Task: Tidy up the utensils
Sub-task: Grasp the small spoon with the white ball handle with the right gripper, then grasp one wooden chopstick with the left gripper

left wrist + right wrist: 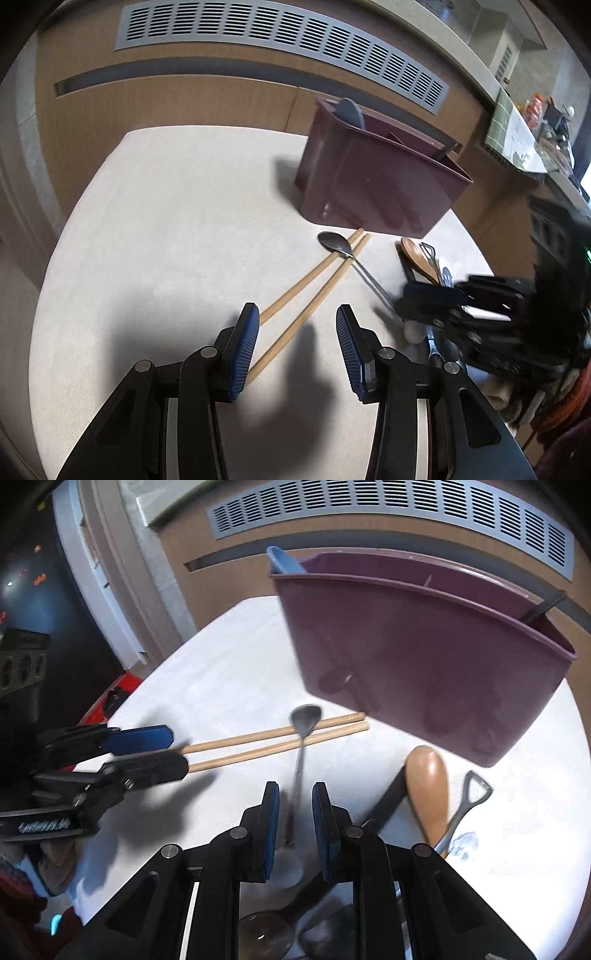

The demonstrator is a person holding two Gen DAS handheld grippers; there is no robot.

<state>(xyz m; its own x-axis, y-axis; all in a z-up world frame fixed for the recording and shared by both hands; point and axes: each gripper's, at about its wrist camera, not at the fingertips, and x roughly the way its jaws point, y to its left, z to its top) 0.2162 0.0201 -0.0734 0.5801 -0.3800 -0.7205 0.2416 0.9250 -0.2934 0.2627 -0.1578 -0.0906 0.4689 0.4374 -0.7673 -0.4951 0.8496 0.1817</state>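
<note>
Open left tongs point(295, 332) over chopsticks point(314, 280)

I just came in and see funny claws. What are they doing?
Someone is tidying utensils into the purple bin. The left gripper is open around the ends of the wooden chopsticks. The right gripper is open around the metal spoon handle. Nothing is picked up yet.

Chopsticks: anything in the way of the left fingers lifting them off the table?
Yes. A metal spoon lies across the far ends of the chopsticks, bowl resting on them near the maroon bin. The near ends, between the open left gripper fingers, are clear. Lifting would likely tip the spoon off.
</note>
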